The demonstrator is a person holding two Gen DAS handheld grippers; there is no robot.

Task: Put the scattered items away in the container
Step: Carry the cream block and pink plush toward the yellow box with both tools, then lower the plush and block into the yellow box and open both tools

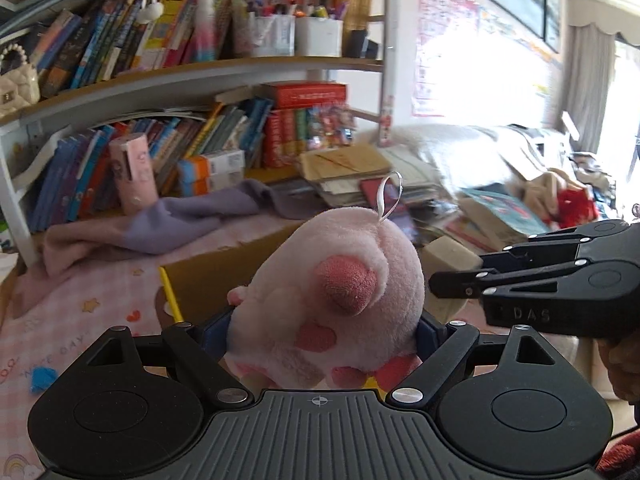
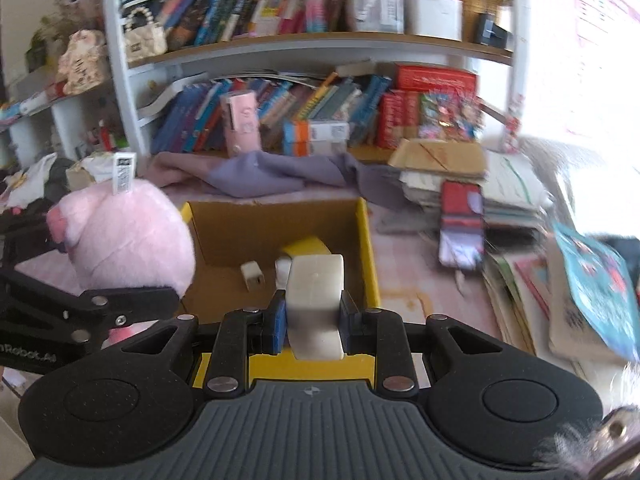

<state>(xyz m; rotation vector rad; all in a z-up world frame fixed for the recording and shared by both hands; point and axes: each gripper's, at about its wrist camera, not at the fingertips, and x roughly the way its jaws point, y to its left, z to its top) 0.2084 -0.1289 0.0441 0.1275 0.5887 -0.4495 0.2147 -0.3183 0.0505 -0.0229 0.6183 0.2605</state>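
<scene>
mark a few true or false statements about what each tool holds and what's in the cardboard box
1. The left tool holds a pink plush toy. True.
2. The right tool is empty. False: it is shut on a white block.
3. The cardboard box has nothing in it. False: a small white plug-like item and a yellow-topped piece lie inside.
4. A purple cloth lies beyond the box, before the bookshelf. True.
5. The plush toy already lies in the box. False: it is still held between the left tool's fingers.
</scene>
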